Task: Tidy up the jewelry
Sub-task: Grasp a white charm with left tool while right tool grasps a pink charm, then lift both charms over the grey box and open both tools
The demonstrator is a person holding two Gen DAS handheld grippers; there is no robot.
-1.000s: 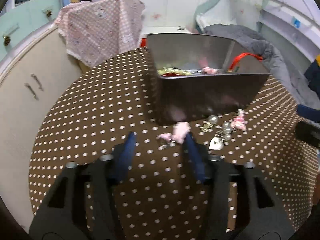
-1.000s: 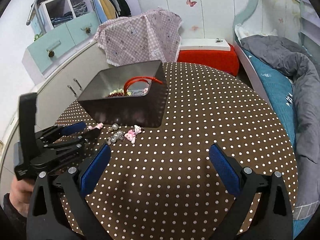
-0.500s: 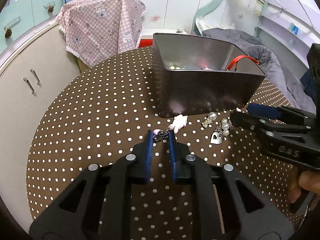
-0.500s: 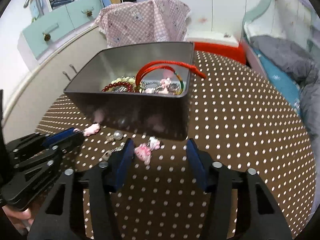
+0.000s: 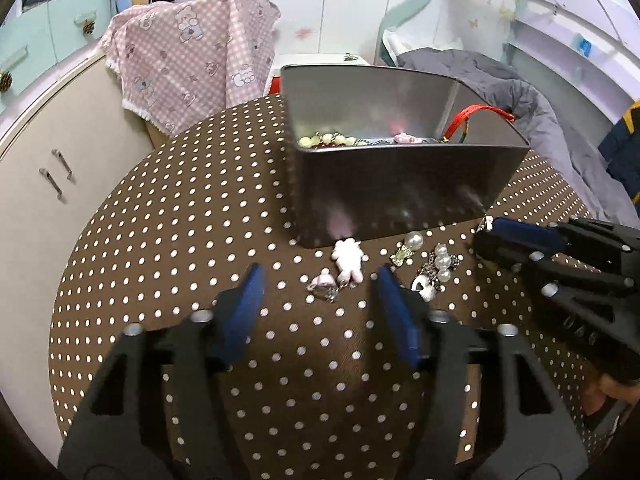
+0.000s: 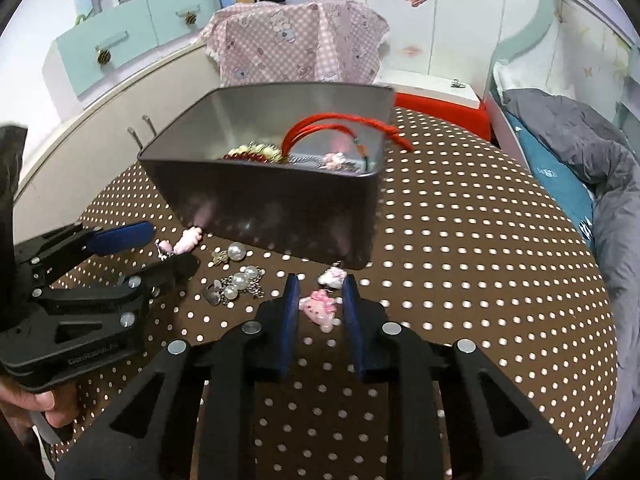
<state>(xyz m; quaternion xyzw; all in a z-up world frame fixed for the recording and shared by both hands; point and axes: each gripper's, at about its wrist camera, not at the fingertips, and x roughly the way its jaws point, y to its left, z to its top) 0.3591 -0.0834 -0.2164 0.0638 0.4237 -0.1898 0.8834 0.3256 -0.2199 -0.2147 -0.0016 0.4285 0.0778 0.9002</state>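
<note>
The right gripper (image 6: 318,308) sits low in the middle of its own view, its jaws having just been closing around a pink charm (image 6: 320,309) on the cloth; the blue pads flank the charm closely, but a thin gap seems to remain, so it does not look pinched yet. The left gripper (image 5: 318,290) has just been opening; its jaws stand apart around a white bunny charm (image 5: 348,258) and its small clasp, neither pad touching.

Largest first: the round table in its brown dotted cloth (image 5: 180,240) fills both views. The metal tin (image 5: 400,184) stands in the upper middle, already holding beads and a red cord (image 6: 340,130), so it is probably the collecting place. The loose pieces lie along its near wall, the pearl cluster (image 6: 240,284) between the two charms.

Both tools tilt steeply down toward the cloth, converging from either side; a hand (image 6: 36,408) shows at the lower left edge of the right view.
</note>
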